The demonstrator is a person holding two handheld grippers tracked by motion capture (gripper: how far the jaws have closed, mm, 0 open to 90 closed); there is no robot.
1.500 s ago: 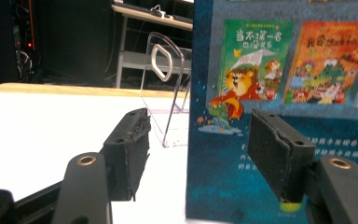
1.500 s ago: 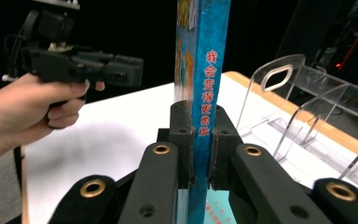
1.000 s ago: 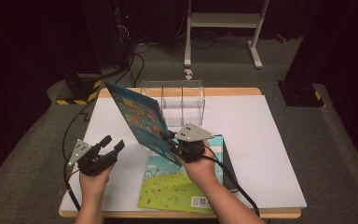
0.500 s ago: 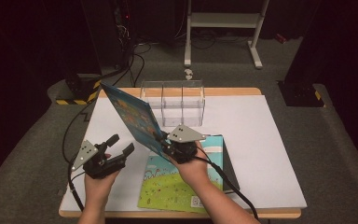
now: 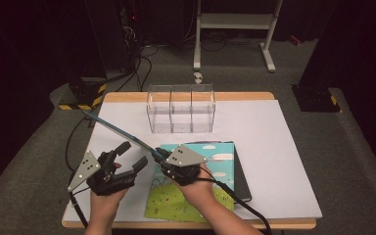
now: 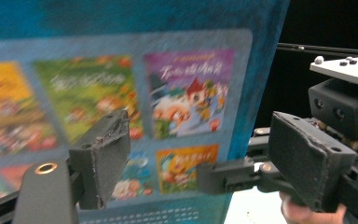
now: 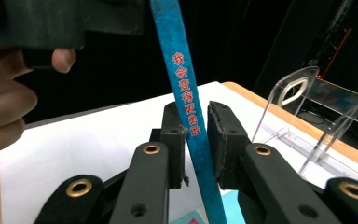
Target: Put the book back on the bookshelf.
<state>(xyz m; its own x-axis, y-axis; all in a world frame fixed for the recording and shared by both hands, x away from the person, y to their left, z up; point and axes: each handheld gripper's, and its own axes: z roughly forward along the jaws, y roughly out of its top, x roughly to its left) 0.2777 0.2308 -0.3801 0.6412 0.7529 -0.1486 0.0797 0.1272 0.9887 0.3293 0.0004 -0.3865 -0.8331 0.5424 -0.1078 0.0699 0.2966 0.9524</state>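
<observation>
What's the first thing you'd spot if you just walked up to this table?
The thin blue picture book, lifted on edge over the table's left side with its spine between the right gripper jaws. The left gripper waits open beside it, its jaws just having opened. Behind stands a clear plastic organizer, and another picture book lies flat.

White-topped table (image 5: 274,147): clear 3-bay organizer (image 5: 181,108) at back, picture book (image 5: 215,181) flat near front.

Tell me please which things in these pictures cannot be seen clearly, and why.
- Blue book, high view: seen edge-on, cover hidden.
- Its back cover, left gripper view: blurred, titles unreadable, cut off at the frame's edges.
- Second book flat on the table: partly covered by the right gripper and hand.
- Clear organizer: contents too faint to tell.
</observation>
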